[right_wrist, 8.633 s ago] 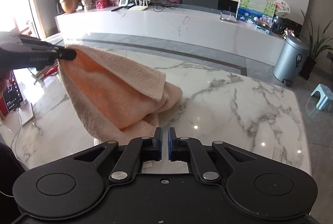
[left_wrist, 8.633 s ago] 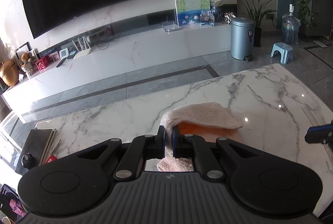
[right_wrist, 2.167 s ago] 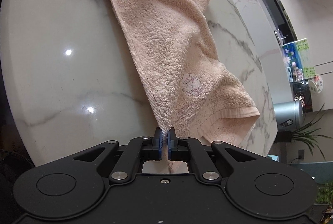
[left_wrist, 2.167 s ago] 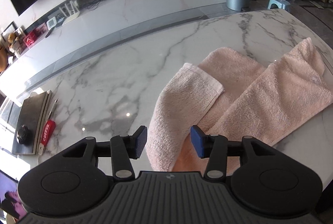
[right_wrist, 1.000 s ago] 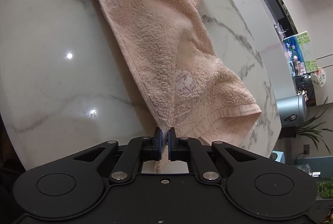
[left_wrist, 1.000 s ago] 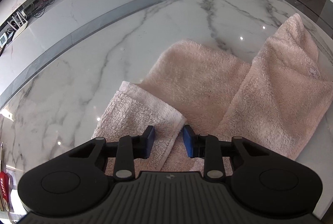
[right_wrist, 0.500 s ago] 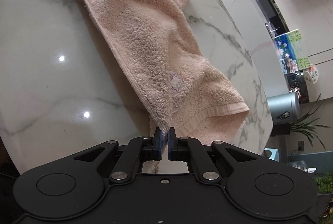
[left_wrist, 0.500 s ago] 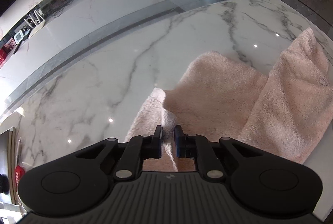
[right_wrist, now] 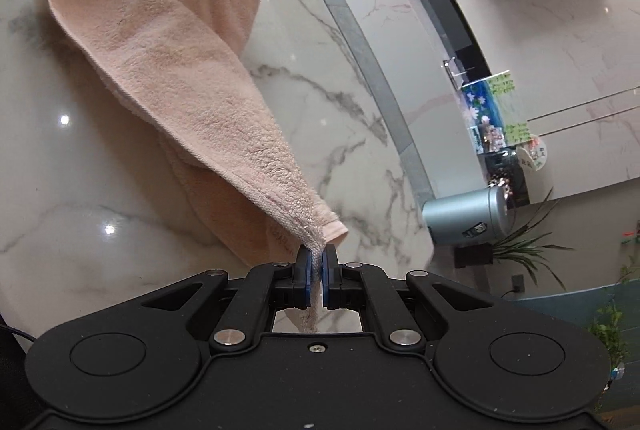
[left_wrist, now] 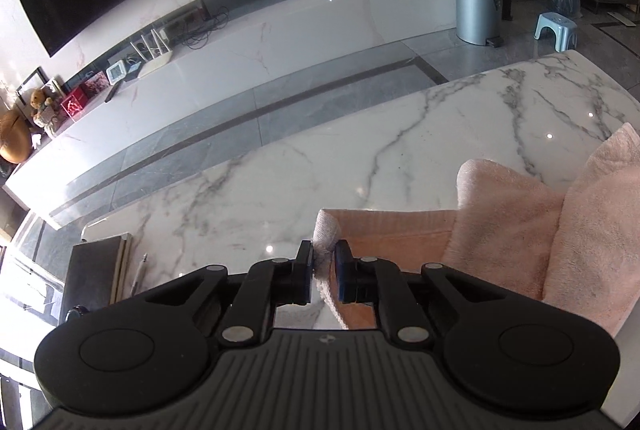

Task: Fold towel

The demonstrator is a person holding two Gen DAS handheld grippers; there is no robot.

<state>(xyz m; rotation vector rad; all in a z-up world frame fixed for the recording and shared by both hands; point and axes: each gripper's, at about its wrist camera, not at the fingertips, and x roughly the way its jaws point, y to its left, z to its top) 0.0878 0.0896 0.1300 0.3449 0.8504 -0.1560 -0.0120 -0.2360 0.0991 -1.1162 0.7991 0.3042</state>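
Observation:
A peach-pink towel [left_wrist: 520, 230] is stretched above the white marble table [left_wrist: 280, 190]. My left gripper [left_wrist: 323, 270] is shut on one bunched corner of it, and the cloth runs off to the right in loose folds. In the right wrist view the same towel [right_wrist: 168, 62] rises from the table [right_wrist: 60, 190] in a taut cone to my right gripper [right_wrist: 315, 270], which is shut on its hemmed corner. A short tail of cloth hangs below those jaws. Neither gripper shows in the other's view.
A dark notebook [left_wrist: 96, 270] and a pen [left_wrist: 140, 270] lie at the table's left end. Beyond the table are grey floor, a long white TV bench [left_wrist: 240, 42], a metal bin [left_wrist: 478, 4] and a small blue stool [left_wrist: 556, 28].
The left gripper closed on the towel's corner and lifted it off the table. The right gripper rose too, keeping its grip, and the towel now hangs taut instead of lying flat.

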